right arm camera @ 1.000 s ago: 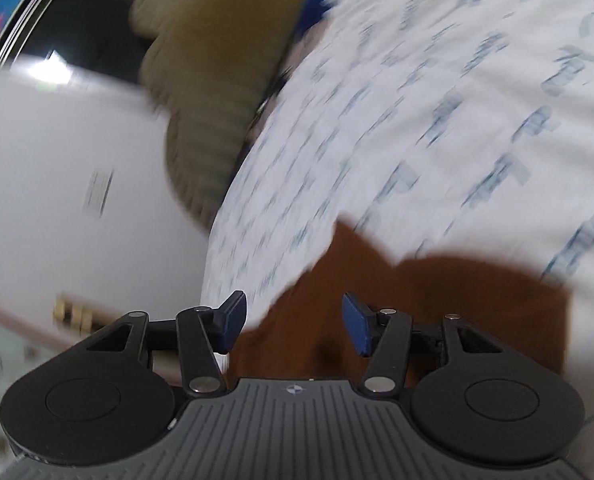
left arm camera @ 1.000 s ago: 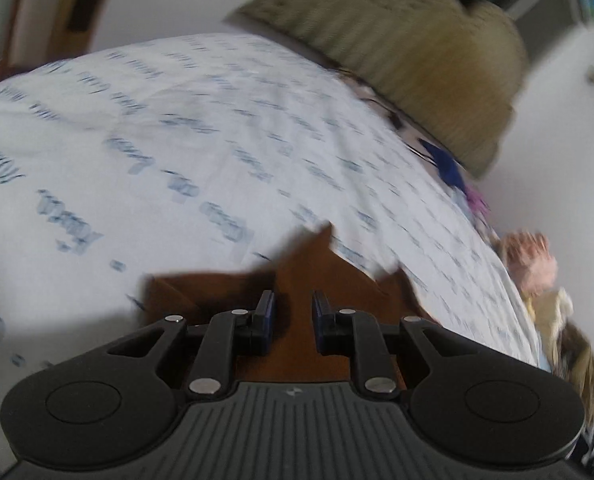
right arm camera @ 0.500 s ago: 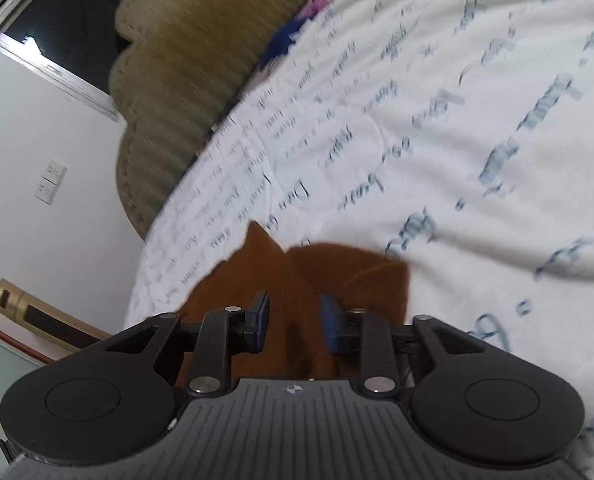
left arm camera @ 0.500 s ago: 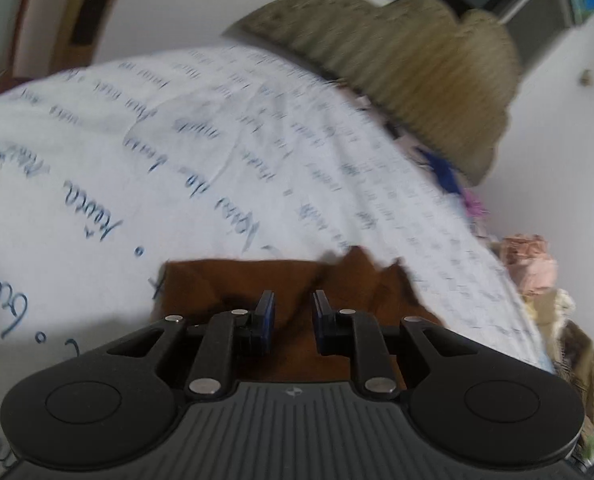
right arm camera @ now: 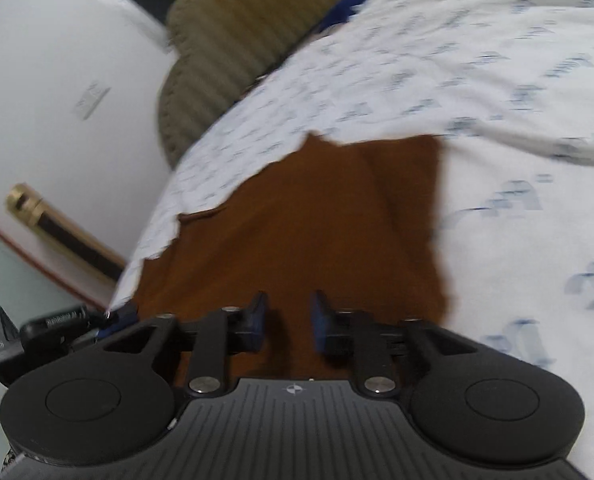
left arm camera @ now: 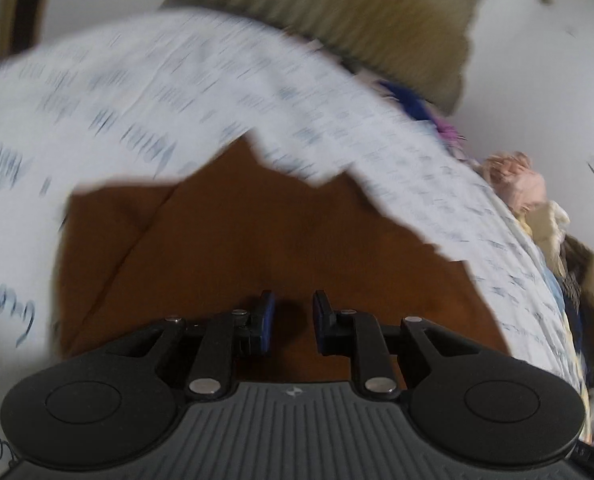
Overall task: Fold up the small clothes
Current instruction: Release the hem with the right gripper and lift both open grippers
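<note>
Fold step: I am hovering both left gripper (left arm camera: pixel 290 314) and right gripper (right arm camera: pixel 287 314), jaws slightly apart and seemingly gripping nothing, over brown garment (left arm camera: pixel 257 240) lying on printed bedsheet (left arm camera: pixel 177 92); next likely needs an edge pinch.

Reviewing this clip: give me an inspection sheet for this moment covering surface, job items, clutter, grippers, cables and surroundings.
Surface: white bed sheet with blue script print, lightly wrinkled.
Job's things: brown garment spread on the sheet, a fold line showing in the left wrist view; both views blurred.
Clutter: heap of clothes at the bed's far edge.
Grippers: left gripper and right gripper both low over the garment, jaws narrowly apart; whether either pinches cloth cannot be told.
Cables: nothing seen.
Surroundings: olive ribbed headboard, white wall with a switch plate.
</note>
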A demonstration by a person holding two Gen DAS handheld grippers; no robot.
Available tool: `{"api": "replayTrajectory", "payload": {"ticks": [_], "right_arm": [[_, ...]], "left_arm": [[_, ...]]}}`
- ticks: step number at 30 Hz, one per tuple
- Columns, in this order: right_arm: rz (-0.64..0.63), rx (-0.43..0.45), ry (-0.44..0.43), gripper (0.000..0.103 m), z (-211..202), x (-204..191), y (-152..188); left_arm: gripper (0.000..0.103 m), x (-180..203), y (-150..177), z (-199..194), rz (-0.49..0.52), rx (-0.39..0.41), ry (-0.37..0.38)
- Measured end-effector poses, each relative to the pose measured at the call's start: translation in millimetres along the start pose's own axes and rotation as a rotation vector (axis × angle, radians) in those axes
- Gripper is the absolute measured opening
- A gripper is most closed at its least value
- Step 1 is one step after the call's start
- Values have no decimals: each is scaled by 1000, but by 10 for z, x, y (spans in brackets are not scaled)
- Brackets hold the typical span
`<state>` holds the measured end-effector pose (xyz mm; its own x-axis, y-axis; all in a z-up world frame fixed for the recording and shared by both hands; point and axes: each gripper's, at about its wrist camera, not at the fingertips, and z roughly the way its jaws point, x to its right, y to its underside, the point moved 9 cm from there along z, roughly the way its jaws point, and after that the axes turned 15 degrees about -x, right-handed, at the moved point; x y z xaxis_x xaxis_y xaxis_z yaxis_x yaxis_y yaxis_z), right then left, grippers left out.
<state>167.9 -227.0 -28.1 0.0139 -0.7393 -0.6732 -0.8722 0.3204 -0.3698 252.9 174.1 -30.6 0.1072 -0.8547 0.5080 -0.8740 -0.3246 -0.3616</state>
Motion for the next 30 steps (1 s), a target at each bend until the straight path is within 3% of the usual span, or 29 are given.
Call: {"api": "replayTrajectory", "payload": {"ticks": [1, 3, 5, 9, 11, 14, 16, 18, 20, 23, 26, 30], "right_arm": [[30, 8, 15, 0, -55, 122, -8], [86, 9, -45, 0, -114, 323, 10], [145, -1, -101, 0, -85, 403, 33], [104, -8, -60, 0, -70, 286, 10], [85, 2, -97, 22, -125, 138, -22], [-26, 49, -88, 26, -177, -169, -190], [-80, 67, -71, 25, -57, -358, -395], [-53, 39, -79, 25, 169, -425, -608], [-44, 27, -24, 26, 404, -416, -758], [-17, 4, 64, 24, 664, -221, -814], [32, 5, 58, 0, 726, 31, -785], [21, 14, 61, 0, 582, 199, -752]], "left_arm": [[19, -91, 22, 20, -9, 10, 42], [18, -204, 62, -12, -23, 29, 108], [17, -217, 82, -56, -29, 31, 115], [19, -63, 111, -170, 37, 37, 31], [22, 65, 139, -256, 103, 62, -14], [27, 300, 74, -307, 196, 105, -84], [31, 356, -35, -210, 170, 78, -111], [31, 314, -168, -73, 125, 69, -130], [31, 203, -246, 74, 61, 41, -166], [31, 96, -277, 169, 39, 52, -149], [31, 66, -230, 196, 85, 62, -141], [31, 55, -159, 168, 142, 84, -155]]}}
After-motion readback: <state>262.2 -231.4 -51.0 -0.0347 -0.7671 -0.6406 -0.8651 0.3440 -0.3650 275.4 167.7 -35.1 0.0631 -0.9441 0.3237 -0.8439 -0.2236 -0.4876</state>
